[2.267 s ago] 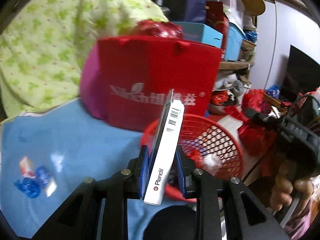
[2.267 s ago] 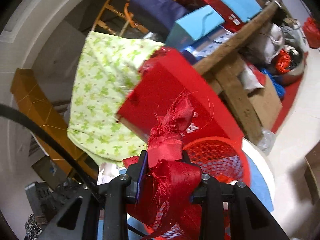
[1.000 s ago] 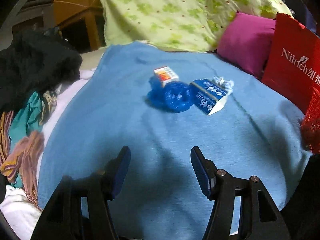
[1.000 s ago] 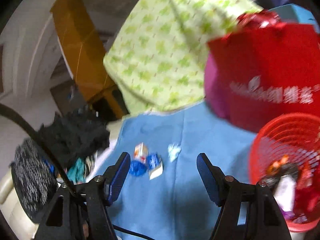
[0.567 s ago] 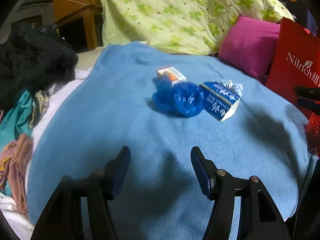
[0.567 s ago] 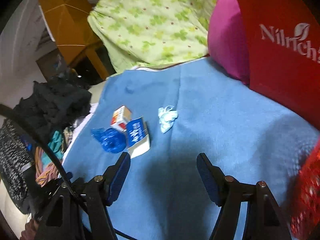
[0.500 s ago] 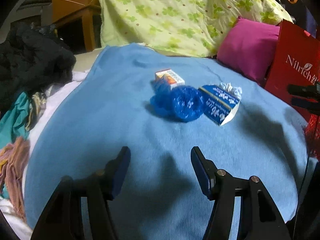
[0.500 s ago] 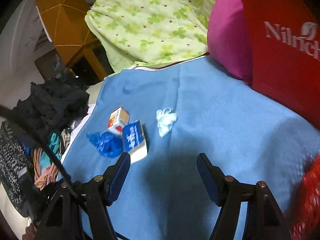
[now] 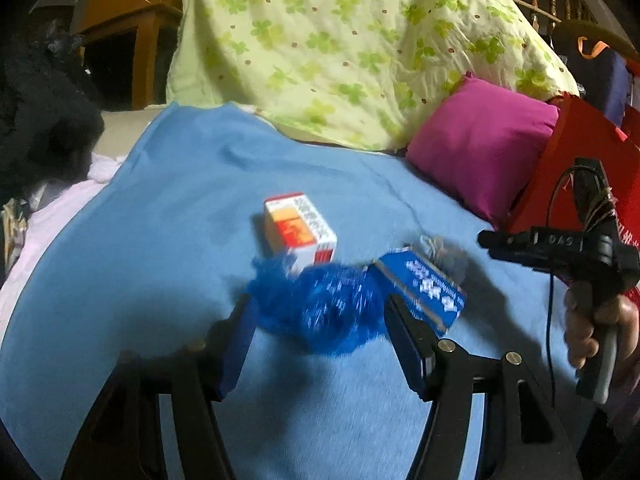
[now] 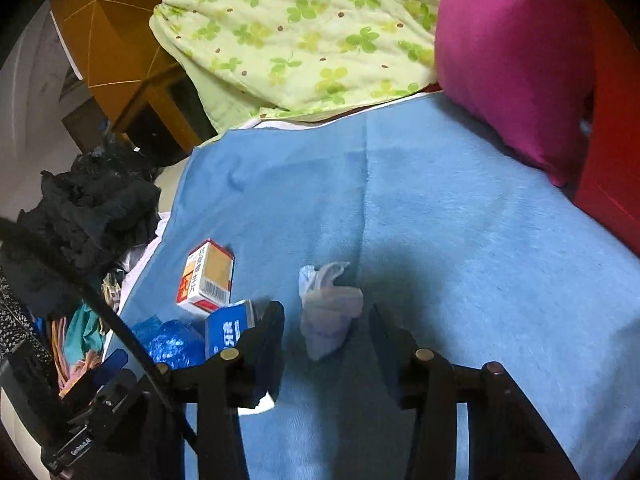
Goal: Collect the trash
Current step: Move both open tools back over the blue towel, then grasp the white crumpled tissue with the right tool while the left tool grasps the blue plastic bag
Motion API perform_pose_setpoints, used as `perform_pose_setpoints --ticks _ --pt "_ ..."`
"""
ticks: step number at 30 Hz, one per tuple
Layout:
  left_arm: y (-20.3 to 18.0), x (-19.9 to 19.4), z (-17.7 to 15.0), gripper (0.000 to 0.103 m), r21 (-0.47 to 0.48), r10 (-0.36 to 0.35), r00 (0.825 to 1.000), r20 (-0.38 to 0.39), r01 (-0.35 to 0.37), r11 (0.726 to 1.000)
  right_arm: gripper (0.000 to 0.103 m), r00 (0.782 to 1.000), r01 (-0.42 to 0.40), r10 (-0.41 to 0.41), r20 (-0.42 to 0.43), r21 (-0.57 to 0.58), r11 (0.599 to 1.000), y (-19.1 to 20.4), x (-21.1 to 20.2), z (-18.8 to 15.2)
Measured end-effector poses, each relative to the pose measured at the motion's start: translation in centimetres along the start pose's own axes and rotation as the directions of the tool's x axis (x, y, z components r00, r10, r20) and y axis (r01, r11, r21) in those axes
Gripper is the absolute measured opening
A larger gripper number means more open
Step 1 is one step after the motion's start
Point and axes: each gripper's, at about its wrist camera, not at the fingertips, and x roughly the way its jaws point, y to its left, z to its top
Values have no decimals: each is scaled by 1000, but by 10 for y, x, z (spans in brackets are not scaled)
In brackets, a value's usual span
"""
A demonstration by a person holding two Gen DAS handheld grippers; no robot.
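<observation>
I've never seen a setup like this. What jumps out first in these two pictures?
A small heap of litter lies on the blue blanket: a crumpled blue plastic bag between the fingers of the left gripper, with an orange and white box behind it and a blue carton at its right. A crumpled white tissue sits between the open, just-narrowing jaws of the right gripper. Behind them, a magenta pillow leans beside a green clover quilt.
</observation>
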Motion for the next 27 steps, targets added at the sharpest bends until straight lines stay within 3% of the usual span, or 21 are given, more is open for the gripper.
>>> perform_pose_setpoints --ticks 6,14,16,19,27 --pt "-14 17 7 67 36 -16 1000 -13 17 999 48 999 -9 7 -36 -36 999 11 29 8" --pt "-9 43 4 66 -12 -17 993 -116 15 1000 48 992 57 -64 -106 -70 996 11 55 1" --pt "-4 48 3 66 -43 -27 990 -140 21 999 43 992 69 -77 -105 -78 995 10 55 0" --pt "1 50 2 58 -63 -27 988 -150 18 998 35 991 77 -84 -104 -69 995 7 52 0" --pt "4 42 2 41 -44 19 993 -120 -25 999 33 998 38 -40 -44 -38 999 12 13 -8"
